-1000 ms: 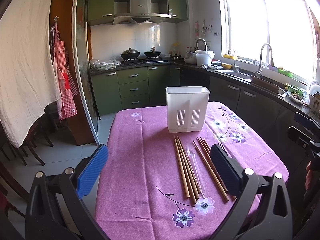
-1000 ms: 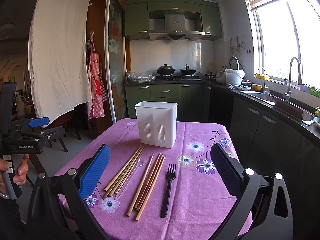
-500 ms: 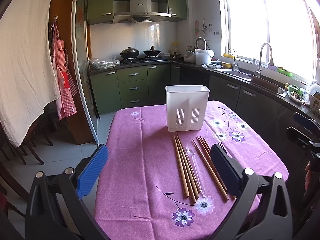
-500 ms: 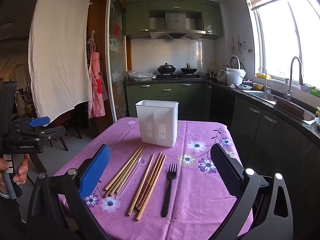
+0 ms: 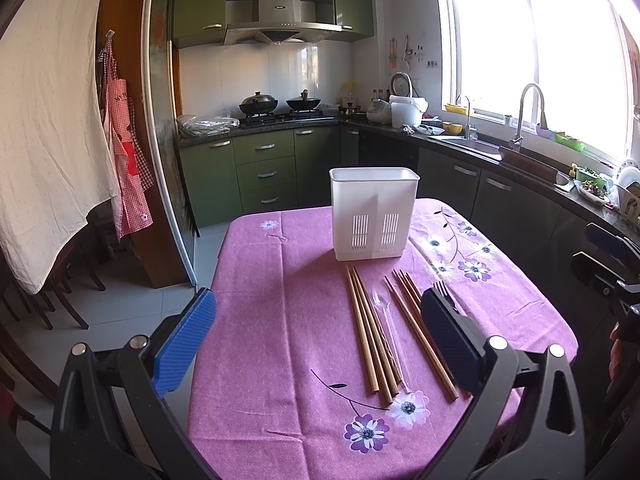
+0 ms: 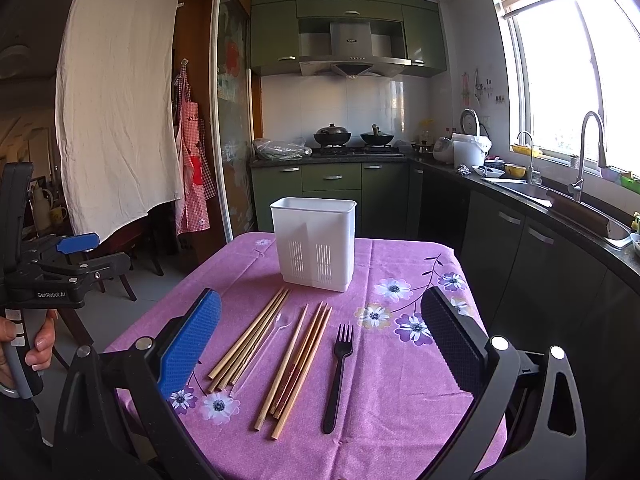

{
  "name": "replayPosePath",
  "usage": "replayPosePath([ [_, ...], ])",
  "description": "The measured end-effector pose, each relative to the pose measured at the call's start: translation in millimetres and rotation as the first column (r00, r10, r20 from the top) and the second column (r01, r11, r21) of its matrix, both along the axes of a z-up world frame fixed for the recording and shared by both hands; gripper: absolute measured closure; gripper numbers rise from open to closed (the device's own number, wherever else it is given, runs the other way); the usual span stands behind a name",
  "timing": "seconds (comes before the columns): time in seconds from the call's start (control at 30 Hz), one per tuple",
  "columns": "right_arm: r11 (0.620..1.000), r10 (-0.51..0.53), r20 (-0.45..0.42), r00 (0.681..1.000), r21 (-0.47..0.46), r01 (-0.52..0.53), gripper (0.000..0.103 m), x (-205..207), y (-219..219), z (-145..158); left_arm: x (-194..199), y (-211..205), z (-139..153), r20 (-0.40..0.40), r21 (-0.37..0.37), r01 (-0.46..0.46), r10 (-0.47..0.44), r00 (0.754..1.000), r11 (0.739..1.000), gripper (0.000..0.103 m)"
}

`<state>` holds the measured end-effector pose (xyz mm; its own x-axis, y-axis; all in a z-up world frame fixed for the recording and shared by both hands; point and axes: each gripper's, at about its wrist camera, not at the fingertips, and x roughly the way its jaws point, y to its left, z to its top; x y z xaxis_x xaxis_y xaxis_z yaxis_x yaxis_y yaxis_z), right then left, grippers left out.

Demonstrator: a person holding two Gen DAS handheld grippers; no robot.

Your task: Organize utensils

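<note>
Both sets of jaws are held wide apart above the near edge of the worktop, which is covered by a purple flowered cloth, and nothing is gripped by the left gripper or the right gripper. A white slotted utensil holder is seen standing upright toward the far side of the worktop. Just in front of it, two bundles of wooden chopsticks are laid flat, with a clear plastic spoon between them. A black plastic fork is laid beside the right bundle, tines toward the holder. The left gripper's handle is held by a hand at the left edge of the right wrist view.
</note>
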<state>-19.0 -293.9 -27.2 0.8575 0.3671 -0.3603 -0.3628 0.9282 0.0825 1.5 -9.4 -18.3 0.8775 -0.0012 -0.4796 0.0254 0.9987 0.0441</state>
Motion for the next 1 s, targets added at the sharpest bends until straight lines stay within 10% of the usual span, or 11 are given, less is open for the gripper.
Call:
replayPosePath([
  [0.67, 1.0, -0.006, -0.019, 1.0, -0.003, 0.006, 0.004, 5, 0, -4, 3, 1, -7, -0.02, -0.001, 0.001, -0.001, 1.0, 1.0, 0.006],
  [1.0, 0.996, -0.084, -0.252, 0.964, -0.06, 0.07, 0.004, 74, -18, -41, 90, -34, -45, -0.284, 0.089, 0.076, -0.048, 0.958, 0.993, 0.006],
])
